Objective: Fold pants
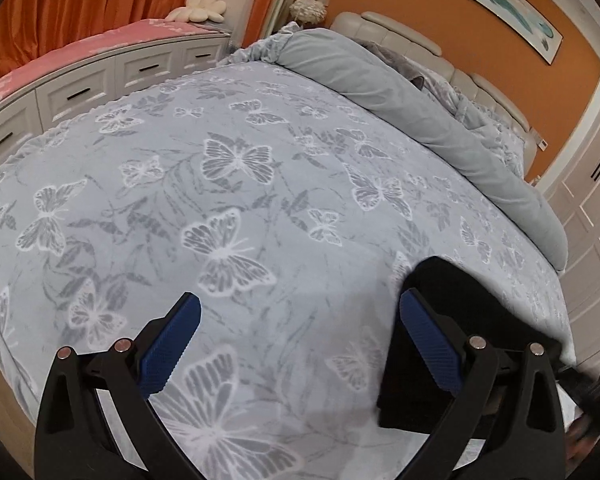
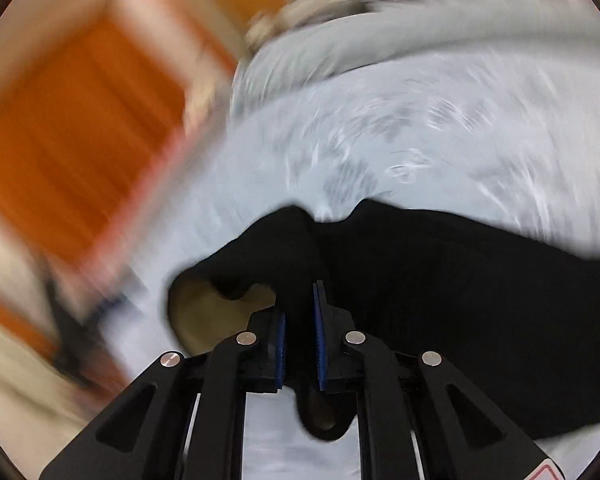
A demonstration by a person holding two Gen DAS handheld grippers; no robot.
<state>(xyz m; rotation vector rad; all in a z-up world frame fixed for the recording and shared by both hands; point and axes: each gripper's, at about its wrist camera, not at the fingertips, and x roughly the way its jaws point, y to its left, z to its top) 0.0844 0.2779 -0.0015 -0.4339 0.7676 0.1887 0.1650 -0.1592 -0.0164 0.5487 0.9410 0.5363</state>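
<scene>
Pants [image 1: 460,320], black, lie on the bed [image 1: 260,184] near its foot edge, behind the left hand-held gripper [image 1: 300,312], whose jaws stand wide apart over the butterfly blanket. Right wrist view, blurred: right hand-held gripper [image 2: 300,312] clamped on a pants fold.

right wrist view motion-blurred — bedspread [image 2: 380,128] pattern smeared | pants [image 2: 480,280] cut off at right edge

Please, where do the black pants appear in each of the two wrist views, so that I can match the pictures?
Left wrist view: the black pants lie at the lower right, partly behind the open left gripper.
Right wrist view: they fill the centre and right, pinched in the right gripper.
Shared landmark: the butterfly bedspread under the pants, blurred in the right view.
</scene>
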